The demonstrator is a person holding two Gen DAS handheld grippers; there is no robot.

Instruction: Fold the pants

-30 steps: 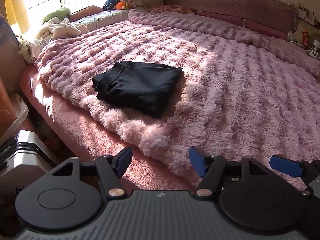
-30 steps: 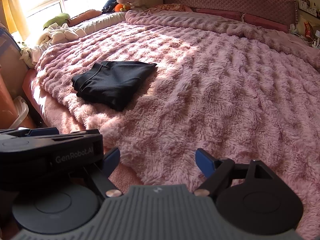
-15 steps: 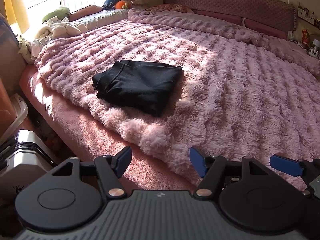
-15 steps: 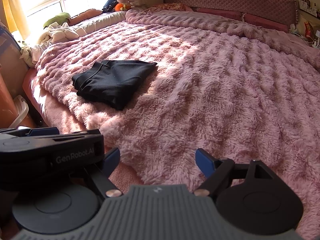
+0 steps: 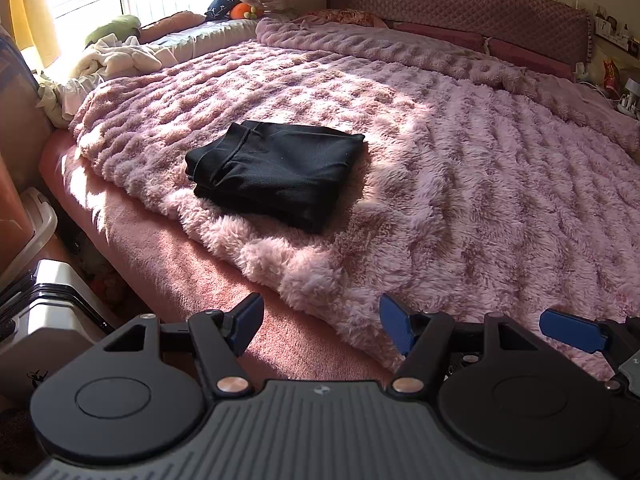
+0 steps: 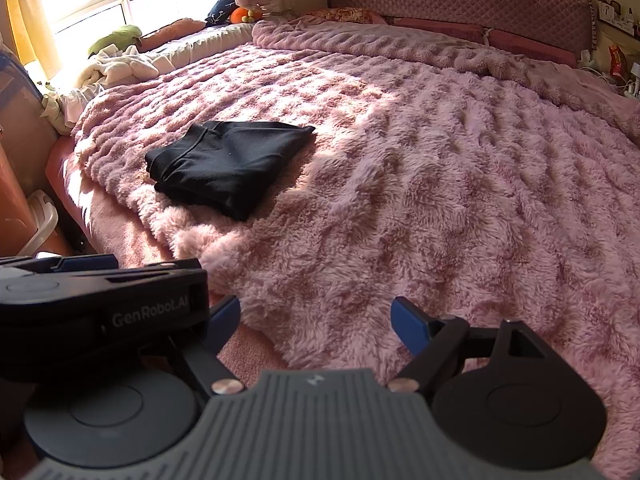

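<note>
Black pants [image 5: 276, 172] lie folded in a compact rectangle on the fluffy pink blanket [image 5: 460, 168] near the bed's near-left corner; they also show in the right wrist view [image 6: 226, 164]. My left gripper [image 5: 320, 322] is open and empty, held back off the bed's edge, well short of the pants. My right gripper [image 6: 316, 320] is open and empty, beside the left one, whose body [image 6: 100, 308] fills the lower left of its view. The right gripper's blue finger [image 5: 572, 330] shows at the left view's lower right.
A padded headboard [image 5: 460, 4] runs along the far side. Crumpled white cloth [image 5: 120, 60] and cushions lie by the window at far left. A white case [image 5: 44, 320] and a plastic bin [image 5: 36, 220] stand on the floor left of the bed.
Almost nothing: both views shift very slightly, the pants lie still and both grippers stay open.
</note>
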